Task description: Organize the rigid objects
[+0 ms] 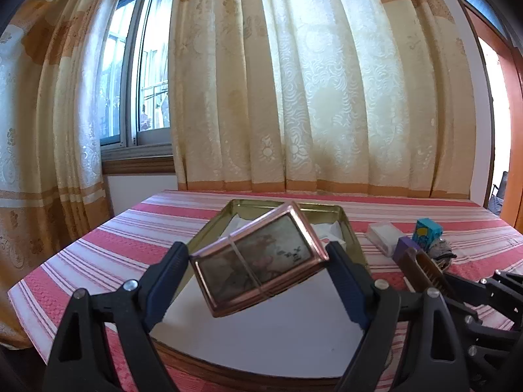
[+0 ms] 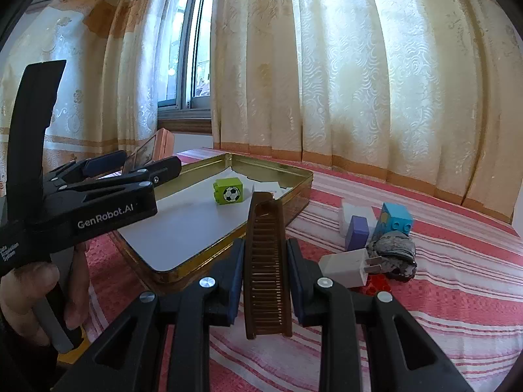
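You are working in a home, most likely a bedroom: patterned cream-and-gold curtains (image 1: 327, 98) hang to the sill of a sliding window (image 1: 143, 75), and a red-and-white striped cloth (image 2: 425, 294) covers the surface before you.

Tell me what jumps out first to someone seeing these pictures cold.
The left hand-held gripper grips a tilted copper-rimmed case above the gold tin tray. The right hand-held gripper clamps a brown comb beside that tray. A green soccer-ball block sits inside the tray.
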`<state>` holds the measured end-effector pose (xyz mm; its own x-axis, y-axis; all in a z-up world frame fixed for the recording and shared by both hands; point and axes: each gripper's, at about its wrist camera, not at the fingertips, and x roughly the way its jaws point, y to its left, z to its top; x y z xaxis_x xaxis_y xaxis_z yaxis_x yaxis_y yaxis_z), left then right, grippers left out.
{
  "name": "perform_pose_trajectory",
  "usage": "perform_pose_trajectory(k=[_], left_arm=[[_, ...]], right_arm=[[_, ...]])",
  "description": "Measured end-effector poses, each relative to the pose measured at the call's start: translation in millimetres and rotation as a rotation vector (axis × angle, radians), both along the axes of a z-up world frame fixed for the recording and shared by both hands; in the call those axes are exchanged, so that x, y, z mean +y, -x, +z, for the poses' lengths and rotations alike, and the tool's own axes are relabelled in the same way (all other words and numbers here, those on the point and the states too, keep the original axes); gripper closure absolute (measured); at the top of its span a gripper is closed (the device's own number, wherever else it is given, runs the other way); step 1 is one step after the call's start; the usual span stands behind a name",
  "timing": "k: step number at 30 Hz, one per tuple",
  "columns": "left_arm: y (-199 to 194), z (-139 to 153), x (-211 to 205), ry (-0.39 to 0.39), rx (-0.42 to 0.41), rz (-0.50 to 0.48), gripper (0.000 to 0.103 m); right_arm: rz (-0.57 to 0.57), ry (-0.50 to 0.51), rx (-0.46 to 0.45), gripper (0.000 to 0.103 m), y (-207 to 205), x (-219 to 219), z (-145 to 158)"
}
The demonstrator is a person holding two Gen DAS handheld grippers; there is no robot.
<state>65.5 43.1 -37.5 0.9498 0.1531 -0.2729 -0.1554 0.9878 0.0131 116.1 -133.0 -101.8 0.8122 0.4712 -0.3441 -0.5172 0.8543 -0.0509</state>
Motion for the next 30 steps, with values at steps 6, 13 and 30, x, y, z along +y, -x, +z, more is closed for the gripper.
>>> perform_pose_trajectory(k=[6, 13, 30], left_arm=[[-15, 8, 14, -0.029, 0.043, 0.012, 0.017], [-50, 18, 33, -0.062, 0.156, -0.001, 0.017], [-102, 3, 48, -0.117, 0.405, -0.007, 0.015]], right_arm=[[0.018, -0.021, 0.007, 0.076, -9, 2, 16], [0.081, -0.038, 0.072, 0.076, -46, 32, 51], [0.109, 0.061, 0.279, 0.076, -117, 96, 22]])
